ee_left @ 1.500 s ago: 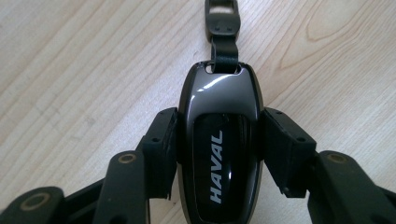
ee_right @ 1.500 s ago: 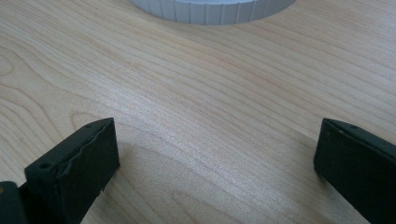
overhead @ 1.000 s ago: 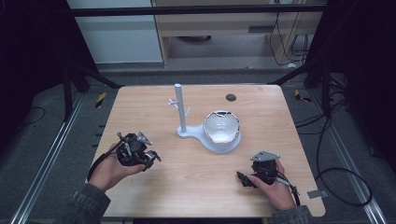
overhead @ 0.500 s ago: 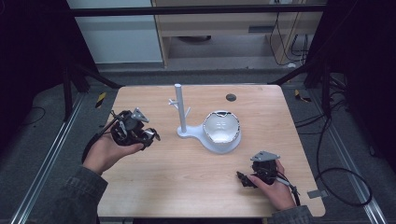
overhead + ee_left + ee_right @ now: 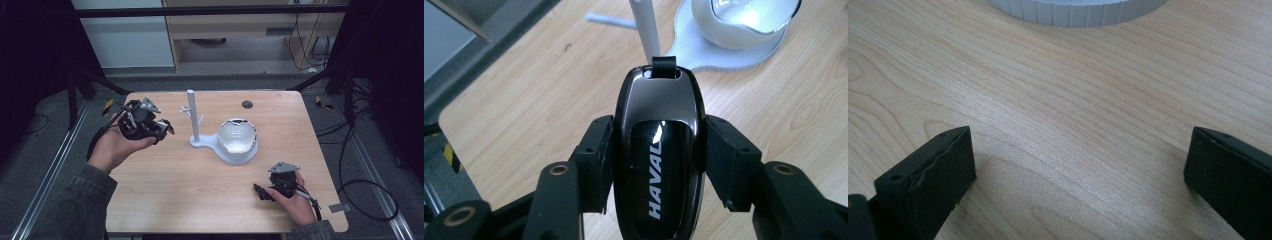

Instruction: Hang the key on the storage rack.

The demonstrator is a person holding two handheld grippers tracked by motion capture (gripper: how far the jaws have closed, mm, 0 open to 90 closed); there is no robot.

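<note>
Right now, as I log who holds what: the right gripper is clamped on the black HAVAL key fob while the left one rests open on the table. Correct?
Sides swapped. The left gripper clamps the key fob, per the left gripper view; the right gripper is open over the table.

"HAVAL" on the key fob [image 5: 658, 160] (white letters)

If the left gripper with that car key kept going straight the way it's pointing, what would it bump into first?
Probably the white post of the stand: in the left gripper view it rises right beyond the tip of the key fob held in the left gripper. The white bowl sits off to one side. Depth is hard to judge.
</note>
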